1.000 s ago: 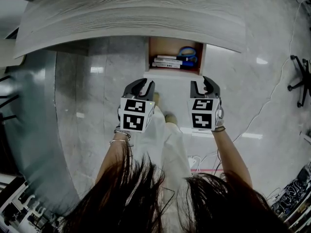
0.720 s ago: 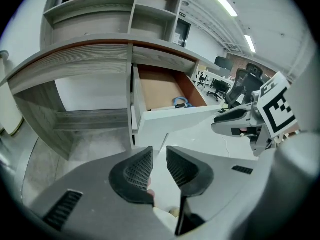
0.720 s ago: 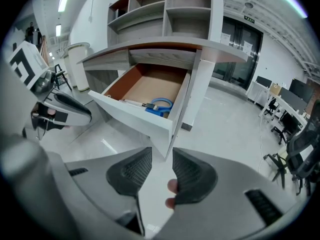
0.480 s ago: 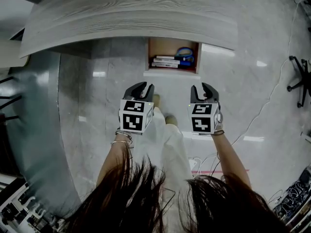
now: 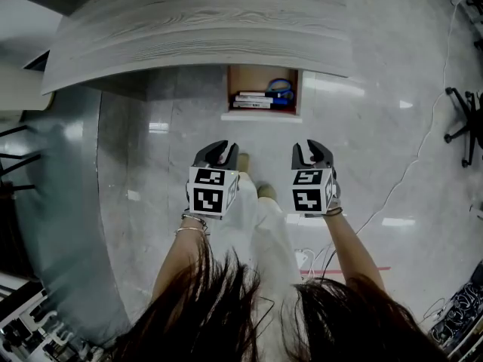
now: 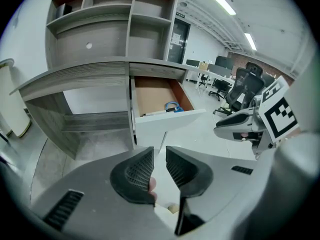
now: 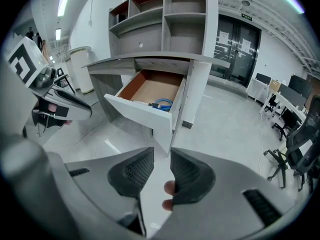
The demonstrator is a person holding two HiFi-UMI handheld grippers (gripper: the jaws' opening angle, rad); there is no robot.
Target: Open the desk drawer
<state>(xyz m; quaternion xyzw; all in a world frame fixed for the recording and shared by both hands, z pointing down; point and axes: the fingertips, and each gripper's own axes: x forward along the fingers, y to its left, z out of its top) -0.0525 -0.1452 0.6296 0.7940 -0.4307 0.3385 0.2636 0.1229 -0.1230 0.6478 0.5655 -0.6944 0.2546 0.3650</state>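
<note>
The drawer (image 5: 263, 99) stands open at 12 o'clock under the surface (image 5: 196, 29). The left gripper (image 5: 224, 148) has its fingers (image 6: 135, 171) released and empty. The right gripper (image 5: 310, 146) has fingers (image 7: 192, 176) closing on nothing.

Pale grey wood-grain desk (image 5: 204, 29). Its drawer (image 5: 260, 116) has a white front and an orange-brown interior (a blue looped item (image 5: 281, 87) shows against it). Glossy light grey floor (image 5: 392, 66), faintly marbled. Black office chair (image 5: 464, 119). Dark hair (image 5: 226, 315), pale trousers (image 5: 266, 225).
</note>
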